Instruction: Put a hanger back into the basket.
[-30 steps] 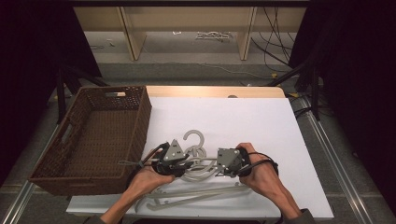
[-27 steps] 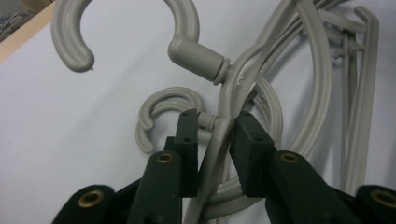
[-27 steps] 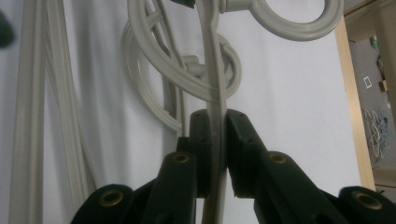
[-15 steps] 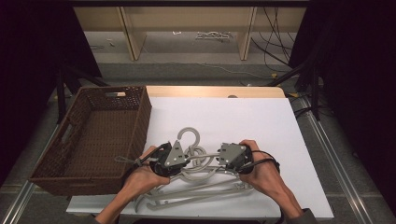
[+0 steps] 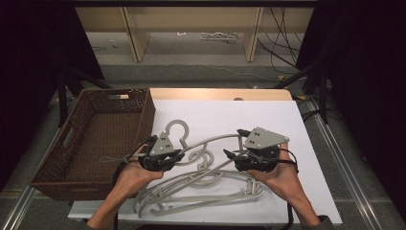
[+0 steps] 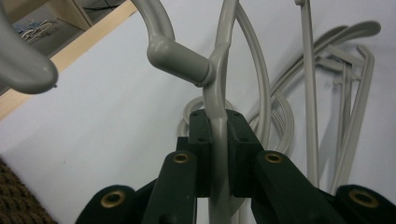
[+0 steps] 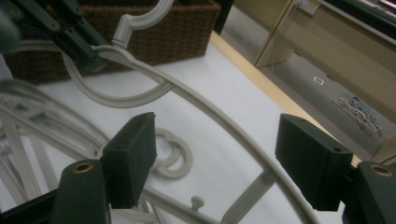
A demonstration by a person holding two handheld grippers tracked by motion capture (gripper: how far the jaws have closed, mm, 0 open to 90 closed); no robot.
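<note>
Since the earlier frames both hands have lifted a little toward the middle of the sheet, the top hanger (image 5: 210, 142) has come up off the pile, and the right gripper (image 5: 231, 143) has just been opening, with the hanger's arm running between its jaws but no longer pressed.

In the high view, the left gripper (image 5: 178, 155) sits lower centre-left, just right of the brown wicker basket (image 5: 91, 143), and is clamped on the top hanger just below its hook. That hanger arches from there rightward to the right gripper at centre-right. The other grey hangers (image 5: 191, 191) lie in a loose heap on the white sheet (image 5: 268, 115) below and between the hands.

In the left gripper view, the black jaws are pressed together on the hanger's neck (image 6: 217, 135) at lower centre; the hook (image 6: 163, 46) curls away to the upper left, and more hangers (image 6: 336, 93) lie at right.

In the right gripper view, the jaws stand wide apart at the bottom, the hanger's arm (image 7: 233, 130) passing diagonally between them without touching either pad. The left gripper (image 7: 88, 58) grips it at upper left, before the basket (image 7: 187, 28).
</note>
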